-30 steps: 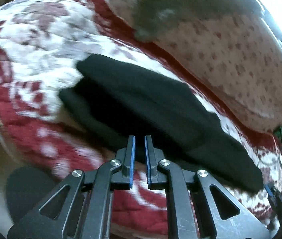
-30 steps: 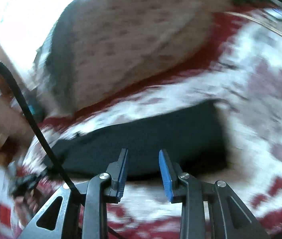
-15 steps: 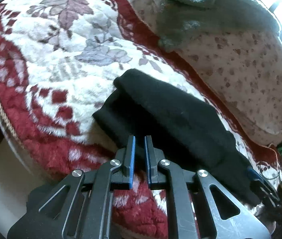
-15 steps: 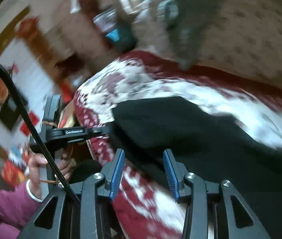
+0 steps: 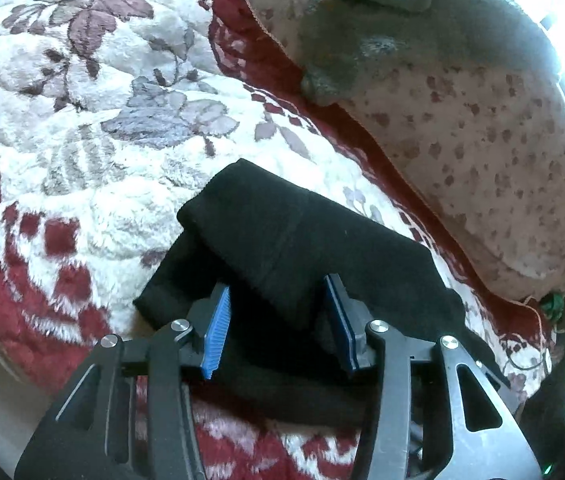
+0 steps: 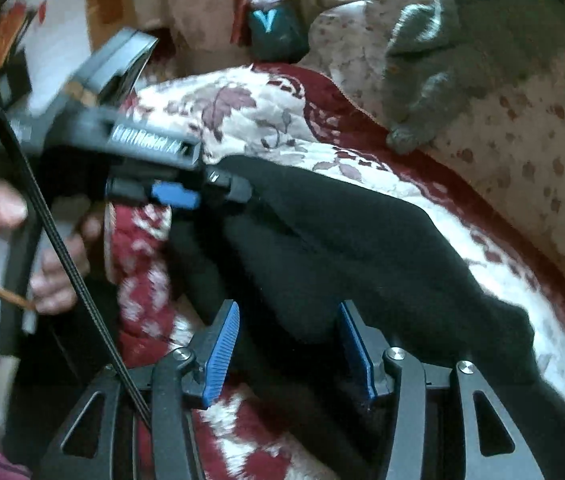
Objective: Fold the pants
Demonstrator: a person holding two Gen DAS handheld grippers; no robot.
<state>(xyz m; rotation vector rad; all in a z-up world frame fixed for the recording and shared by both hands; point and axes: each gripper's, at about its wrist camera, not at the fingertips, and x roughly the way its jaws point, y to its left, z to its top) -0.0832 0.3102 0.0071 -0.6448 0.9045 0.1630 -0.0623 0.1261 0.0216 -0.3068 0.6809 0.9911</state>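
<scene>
Pants (image 5: 306,248): black, already doubled into a long narrow bundle, lying on the red-and-white floral blanket (image 5: 94,128) along its near edge. Far side of the blanket runs up against a speckled beige cushion (image 5: 494,148) with a grey-green cloth (image 5: 422,28) draped over it.

Left gripper (image 5: 278,320): released, jaws opening as I write. It sits over the left end of the bundle, where the upper layer is folded back and a lower layer sticks out toward the blanket's near left edge. Black fabric shows between the blue pads, but the pads are not pressing on it.

Right gripper (image 6: 290,352): also released and opening. Dark fabric lies between and beyond its fingers, further right along the same bundle. Pads are apart from the cloth as far as I can judge; the black-on-black here is hard to read, so I hold that loosely. The right wrist view also catches the left gripper's body at the bundle's left end, with my hand (image 6: 54,256) on its handle, somewhat blurred.

Step in hand, my reading: between folds. One lengthwise fold looks done; both grippers are positioned for a fresh pickup.

Next move calls for: closing on all layers at one end, not just the top one, then carrying that end across toward the other end to halve the length. Risk is the loose lower layer slipping out and skewing the fold.
</scene>
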